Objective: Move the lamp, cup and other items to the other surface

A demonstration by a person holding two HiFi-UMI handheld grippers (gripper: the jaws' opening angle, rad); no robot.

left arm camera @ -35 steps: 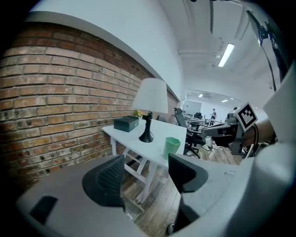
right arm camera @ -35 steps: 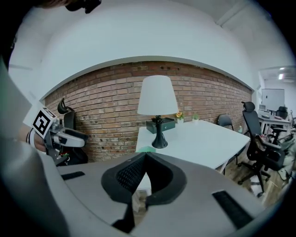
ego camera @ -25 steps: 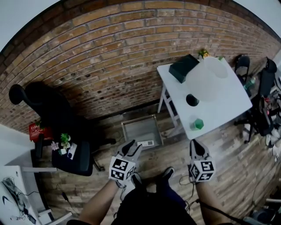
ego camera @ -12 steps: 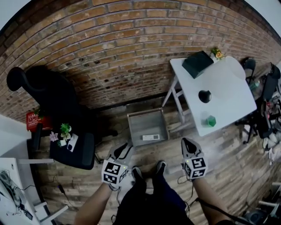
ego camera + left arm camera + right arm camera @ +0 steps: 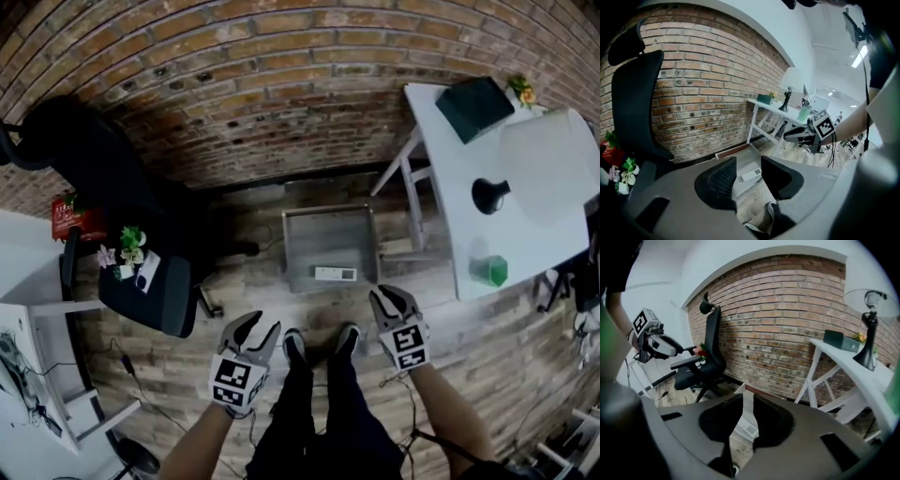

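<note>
A white table (image 5: 450, 216) at the right carries a lamp with a white shade (image 5: 548, 155) and a black base (image 5: 487, 194), a green cup (image 5: 488, 271), a dark green box (image 5: 475, 108) and small flowers (image 5: 518, 89). Both grippers hang over the wooden floor near my feet, well short of the table. My left gripper (image 5: 251, 330) is open and its jaws are opening, with nothing between them (image 5: 749, 164). On my right gripper (image 5: 391, 300) the jaws are opening from a narrow gap that holds nothing (image 5: 747, 404). The lamp (image 5: 869, 343) shows at the right of the right gripper view.
A grey open tray (image 5: 300, 248) with a small white flat thing (image 5: 335, 274) in it lies on the floor by the brick wall. A black office chair (image 5: 150, 291) with a small flower bunch (image 5: 129, 248) on its seat stands at the left. A white desk (image 5: 28, 375) fills the lower left corner.
The head view has swung left, so the table has slid towards the right edge. Both grippers have dropped lower in the view, and the right jaws have parted a little.
</note>
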